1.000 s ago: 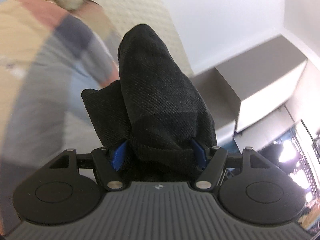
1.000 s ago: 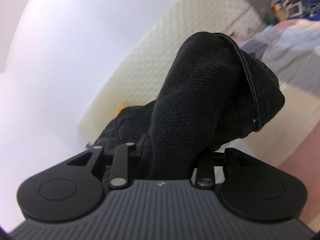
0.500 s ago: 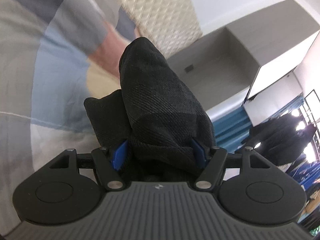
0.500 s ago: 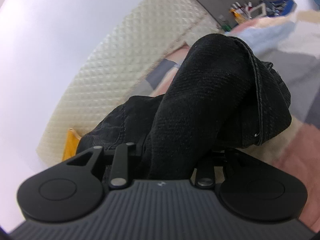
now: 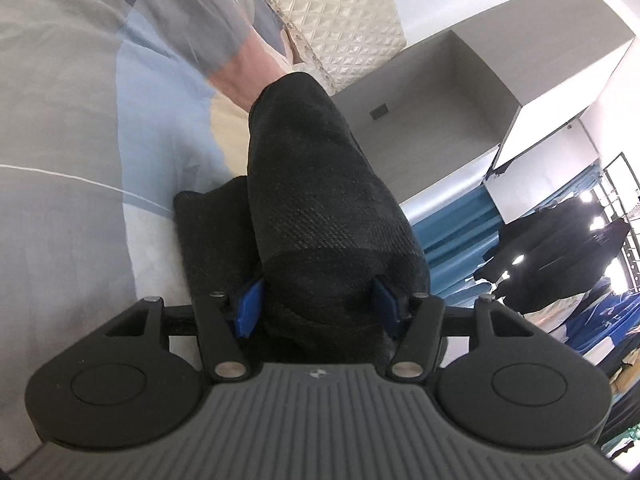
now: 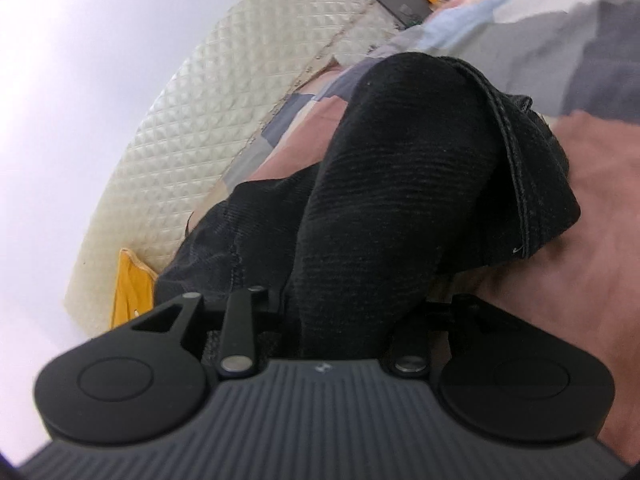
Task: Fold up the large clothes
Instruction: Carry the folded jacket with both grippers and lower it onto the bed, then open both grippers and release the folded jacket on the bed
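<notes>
A black knit garment (image 5: 320,200) bulges out between the blue pads of my left gripper (image 5: 316,308), which is shut on a thick bunch of it. My right gripper (image 6: 344,320) is shut on another bunch of the same black garment (image 6: 400,184), which has a stitched hem on its right side; its fingers are hidden under the cloth. Both bunches stand up in front of the cameras and hide what lies beyond. A bed with a patchwork cover in grey, blue, pink and cream (image 5: 60,140) lies below and shows in the right wrist view (image 6: 580,220).
A cream quilted headboard (image 5: 332,12) (image 6: 192,152) stands at the bed's end. A grey wall cabinet (image 5: 460,100) and blue curtain (image 5: 452,232) are beyond. Dark clothes hang on a rack (image 5: 560,248) at right. A yellow item (image 6: 128,280) lies by the headboard.
Both grippers have tilted down from the wall toward the bed, still holding the black garment. More of the bed cover shows in both views.
</notes>
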